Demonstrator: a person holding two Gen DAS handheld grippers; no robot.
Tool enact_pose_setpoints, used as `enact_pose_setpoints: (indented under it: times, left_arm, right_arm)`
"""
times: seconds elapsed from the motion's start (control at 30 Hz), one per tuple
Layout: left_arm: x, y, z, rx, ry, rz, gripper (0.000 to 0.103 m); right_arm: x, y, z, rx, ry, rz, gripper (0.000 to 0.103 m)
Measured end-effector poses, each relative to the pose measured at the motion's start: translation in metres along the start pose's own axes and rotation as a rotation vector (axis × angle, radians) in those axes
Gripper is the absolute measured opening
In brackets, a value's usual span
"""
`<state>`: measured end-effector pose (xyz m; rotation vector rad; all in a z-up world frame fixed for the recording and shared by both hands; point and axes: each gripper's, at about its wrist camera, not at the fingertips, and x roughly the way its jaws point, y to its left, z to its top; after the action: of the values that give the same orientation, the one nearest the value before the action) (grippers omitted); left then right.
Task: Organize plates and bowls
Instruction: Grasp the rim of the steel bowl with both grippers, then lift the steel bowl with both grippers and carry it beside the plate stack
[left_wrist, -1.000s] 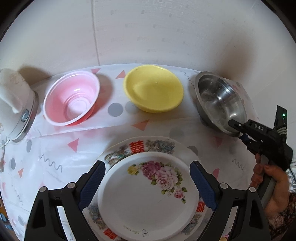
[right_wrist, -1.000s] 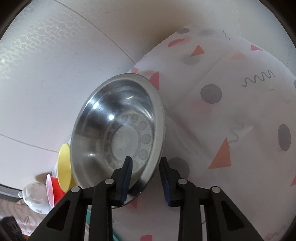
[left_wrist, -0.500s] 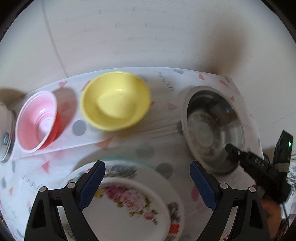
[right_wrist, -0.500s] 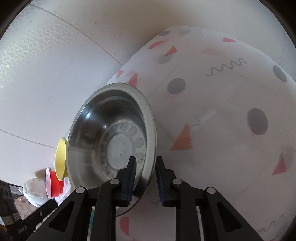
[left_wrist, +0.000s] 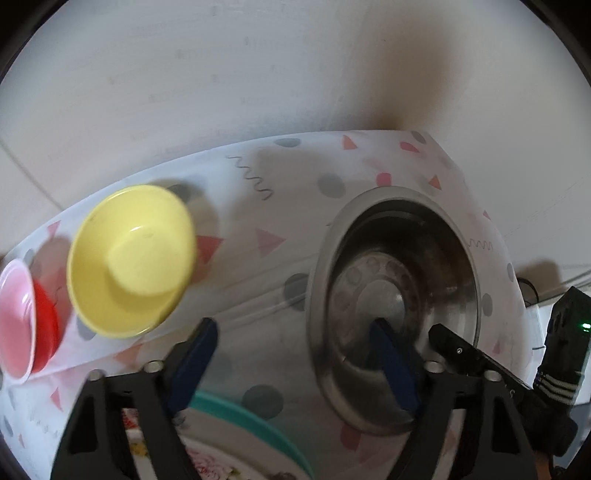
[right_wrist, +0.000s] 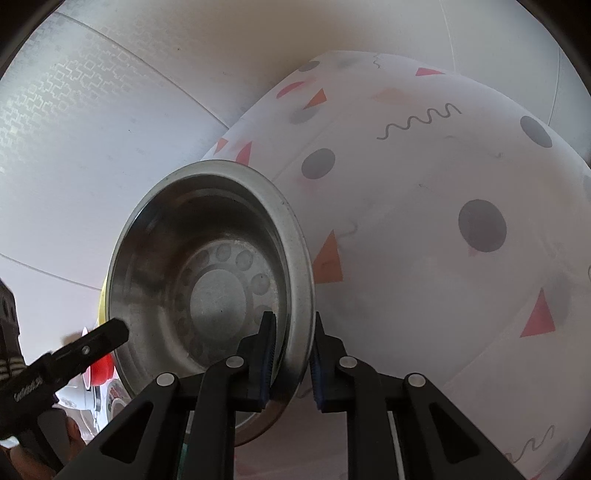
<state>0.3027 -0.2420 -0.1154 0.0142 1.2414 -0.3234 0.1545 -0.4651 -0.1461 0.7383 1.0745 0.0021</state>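
Note:
A steel bowl (left_wrist: 399, 295) sits on the patterned cloth at the right. My right gripper (right_wrist: 291, 354) is shut on the steel bowl's (right_wrist: 207, 288) near rim, one finger inside and one outside. My left gripper (left_wrist: 295, 362) is open and empty, its right finger over the steel bowl's inside, its left finger near the yellow bowl (left_wrist: 133, 258). A red bowl with a pink inside (left_wrist: 22, 317) sits at the far left. A flowered plate with a teal rim (left_wrist: 236, 432) lies just below my left fingers.
The white cloth with dots and triangles (right_wrist: 443, 221) covers the table. A pale wall (left_wrist: 258, 74) stands close behind the bowls. The table's right edge (left_wrist: 509, 258) lies just past the steel bowl.
My left gripper has swung right, from above the flowered plate to over the steel bowl. My right gripper has closed on the steel bowl's rim and holds it.

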Motion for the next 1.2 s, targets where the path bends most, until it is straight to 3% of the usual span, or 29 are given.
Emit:
enact_pose_setpoints:
  times: [0.07, 0.2, 0.27, 0.33, 0.4, 0.8, 1.2]
  left_arm:
    - [0.007, -0.004, 0.002, 0.009, 0.017, 0.001, 0.062]
    - [0.022, -0.011, 0.003, 0.045, 0.041, 0.018, 0.046]
    - [0.025, -0.014, 0.000, 0.063, 0.056, 0.021, 0.030]
    - [0.030, -0.017, -0.003, 0.085, 0.073, 0.007, 0.027]
    - [0.033, -0.019, -0.007, 0.091, 0.085, -0.016, 0.017]
    - [0.005, -0.028, -0.022, 0.141, -0.012, -0.013, 0.017]
    - [-0.047, -0.010, -0.043, 0.085, -0.129, -0.028, 0.017]
  right_arm:
    - [0.001, 0.002, 0.001, -0.005, -0.002, 0.000, 0.017]
    - [0.006, 0.006, 0.004, -0.023, -0.007, -0.006, 0.016]
    - [0.012, 0.008, 0.004, -0.034, -0.009, -0.015, 0.015]
    - [0.015, 0.008, 0.004, -0.039, -0.013, -0.019, 0.012]
    - [0.017, 0.007, 0.004, -0.037, -0.014, -0.020, 0.010]
    - [0.018, 0.007, -0.001, -0.024, 0.013, -0.017, 0.010]
    - [0.004, 0.037, -0.004, -0.085, -0.021, 0.012, 0.010]
